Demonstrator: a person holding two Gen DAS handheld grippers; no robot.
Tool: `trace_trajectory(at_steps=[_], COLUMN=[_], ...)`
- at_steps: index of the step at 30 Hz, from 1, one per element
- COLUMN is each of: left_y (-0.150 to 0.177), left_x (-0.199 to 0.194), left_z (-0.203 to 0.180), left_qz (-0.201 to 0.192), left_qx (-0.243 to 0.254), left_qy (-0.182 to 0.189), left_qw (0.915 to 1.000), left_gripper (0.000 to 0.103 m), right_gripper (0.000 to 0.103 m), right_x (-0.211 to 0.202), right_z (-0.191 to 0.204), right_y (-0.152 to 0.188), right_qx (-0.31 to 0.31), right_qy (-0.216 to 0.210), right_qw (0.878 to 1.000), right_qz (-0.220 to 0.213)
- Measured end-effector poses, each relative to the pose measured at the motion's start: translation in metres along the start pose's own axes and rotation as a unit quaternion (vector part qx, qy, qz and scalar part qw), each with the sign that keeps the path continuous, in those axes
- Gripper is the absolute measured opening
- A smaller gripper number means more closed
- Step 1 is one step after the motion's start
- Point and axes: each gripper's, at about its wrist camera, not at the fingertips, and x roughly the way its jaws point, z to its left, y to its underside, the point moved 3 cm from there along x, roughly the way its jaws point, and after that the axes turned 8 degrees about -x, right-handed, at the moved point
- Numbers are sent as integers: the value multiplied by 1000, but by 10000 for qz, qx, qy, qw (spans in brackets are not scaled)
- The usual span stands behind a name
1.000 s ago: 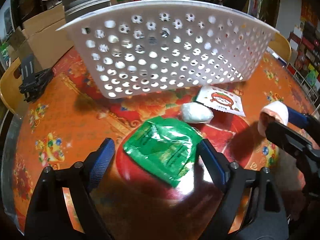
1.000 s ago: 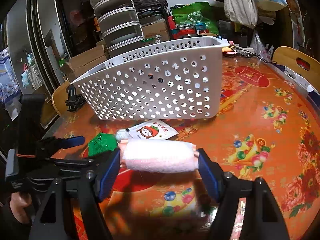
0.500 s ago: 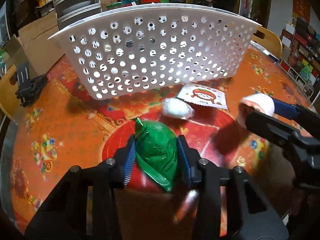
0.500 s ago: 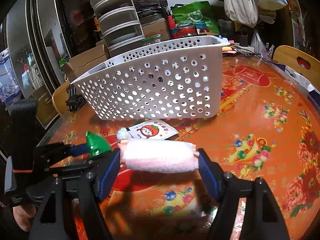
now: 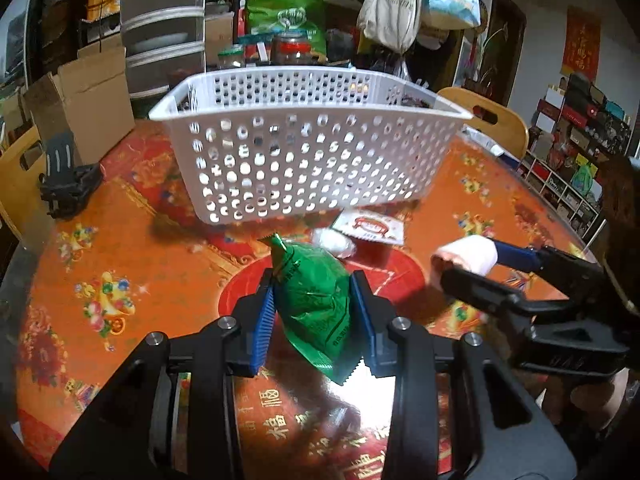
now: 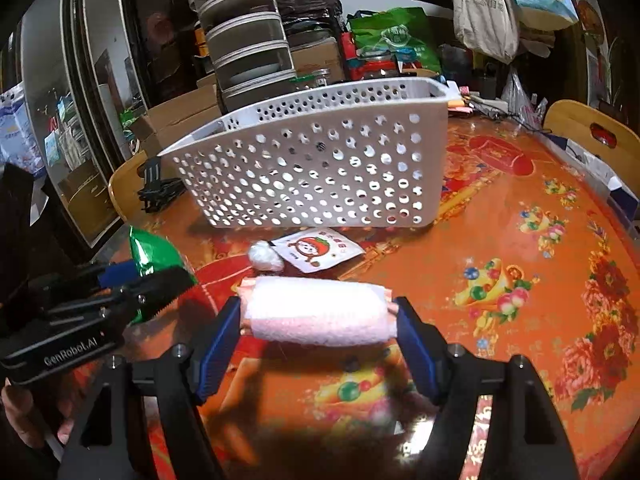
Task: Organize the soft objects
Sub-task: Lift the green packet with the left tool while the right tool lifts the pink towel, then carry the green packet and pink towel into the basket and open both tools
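Both grippers: matte black angular frames, silver round screw heads at the joints, blue ribbed pads lining the fingers. Left gripper point(image 6: 132, 280) carries white "GenRobot.AI" lettering on its body; right gripper point(image 6: 318, 334) shows none. Bare skin of a hand point(image 6: 22, 416) visible just below that lettering.

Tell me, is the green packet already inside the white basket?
No, the green packet is clamped between the jaws of the left gripper in front of the white basket.

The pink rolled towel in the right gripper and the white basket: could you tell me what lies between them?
In the right wrist view, a white snack packet and a small white ball lie on the table between the pink rolled towel and the white basket.
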Motion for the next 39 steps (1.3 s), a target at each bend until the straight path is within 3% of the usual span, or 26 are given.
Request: trace_trajectory(at_steps=[11, 16, 22, 30, 34, 39], left_y=[-40, -76, -125, -193, -219, -227], left_x=[-49, -63, -60, -9, 38, 101], left_z=[-9, -11, -9, -6, -1, 14], left_qz=[-433, -665, -661, -313, 176, 894], left_qx=[88, 113, 7, -122, -218, -372], left_qy=[109, 127, 157, -11, -128, -418], left_qw=[9990, 9976, 9977, 9994, 9995, 9944], left_gripper=[34, 34, 34, 34, 35, 35], right_gripper=[74, 74, 74, 74, 74, 74], right_x=[-43, -56, -49, -16, 18, 72], right_z=[12, 9, 0, -17, -31, -45], right_y=[-38, -73, -117, -168, -189, -194], right_qx=[-305, -526, -598, -553, -504, -560], right_qy=[129, 242, 272, 358, 398, 440], right_qw=[9987, 9967, 9965, 9974, 9979, 9956], right_qz=[-383, -564, -523, -307, 5, 615])
